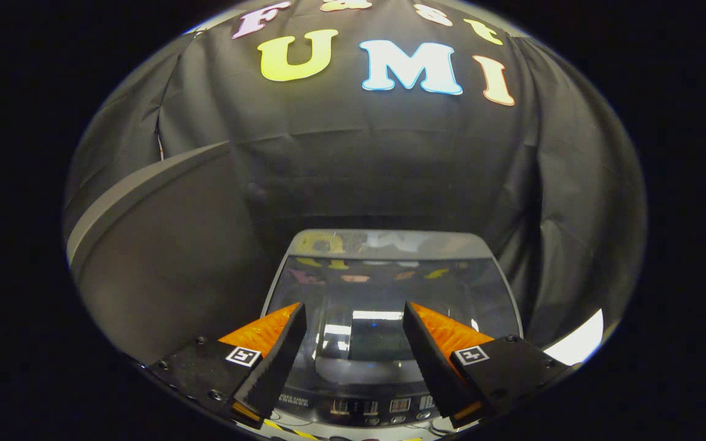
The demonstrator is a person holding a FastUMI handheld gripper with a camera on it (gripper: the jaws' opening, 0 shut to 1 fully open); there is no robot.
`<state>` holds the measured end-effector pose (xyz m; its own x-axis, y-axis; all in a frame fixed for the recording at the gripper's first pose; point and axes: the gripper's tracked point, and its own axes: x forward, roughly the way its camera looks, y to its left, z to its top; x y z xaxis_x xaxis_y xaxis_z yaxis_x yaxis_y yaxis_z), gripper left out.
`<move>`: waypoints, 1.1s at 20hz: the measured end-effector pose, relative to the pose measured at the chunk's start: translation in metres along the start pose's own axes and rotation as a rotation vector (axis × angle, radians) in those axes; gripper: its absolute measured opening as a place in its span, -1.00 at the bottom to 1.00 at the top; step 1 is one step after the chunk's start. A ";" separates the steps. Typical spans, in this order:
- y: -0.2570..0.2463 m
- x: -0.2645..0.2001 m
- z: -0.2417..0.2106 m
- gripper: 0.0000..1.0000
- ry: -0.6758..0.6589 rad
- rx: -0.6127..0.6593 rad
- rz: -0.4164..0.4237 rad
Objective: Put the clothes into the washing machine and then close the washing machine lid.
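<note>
Your gripper [353, 312] hangs with its jaws apart and empty above the washing machine [390, 331]. Between your orange-backed fingers [445, 334] you see its glass lid [390, 288] lying flat and closed, the control panel [365, 407] nearest you.

Black cloth booth, dimly lit

A black cloth wall [390, 159] hangs in soft folds all round the back; a dark curved panel with a pale grey rim [163, 245] stands off to one side; a bright white patch [580, 343] glows low on the other.
</note>
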<state>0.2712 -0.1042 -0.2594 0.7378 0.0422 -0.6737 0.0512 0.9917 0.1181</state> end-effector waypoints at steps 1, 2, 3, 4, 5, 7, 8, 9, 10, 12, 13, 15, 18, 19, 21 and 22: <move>0.003 -0.006 -0.014 0.97 0.015 0.004 0.003; 0.007 -0.014 -0.023 0.97 0.018 0.006 0.011; 0.011 -0.022 -0.030 0.97 0.015 -0.005 0.017; 0.013 -0.033 -0.035 0.97 0.001 -0.019 0.015; 0.015 -0.043 -0.034 0.97 -0.019 -0.024 0.020; 0.018 -0.065 -0.030 0.97 -0.076 -0.025 0.034; 0.018 -0.077 -0.027 0.97 -0.102 -0.027 0.042; 0.022 -0.087 -0.027 0.97 -0.124 -0.031 0.050; 0.024 -0.098 -0.028 0.97 -0.139 -0.037 0.052; 0.027 -0.122 -0.028 0.98 -0.182 -0.039 0.053; 0.027 -0.137 -0.026 0.97 -0.215 -0.030 0.054; 0.029 -0.173 -0.021 0.97 -0.302 0.008 0.069; 0.034 -0.223 -0.024 0.96 -0.379 0.039 0.086; 0.033 -0.235 -0.031 0.96 -0.375 0.051 0.085; 0.036 -0.268 -0.039 0.96 -0.391 0.094 0.092; 0.040 -0.283 -0.042 0.96 -0.405 0.114 0.105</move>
<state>0.0361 -0.0717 -0.0940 0.9463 0.0684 -0.3161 0.0191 0.9638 0.2658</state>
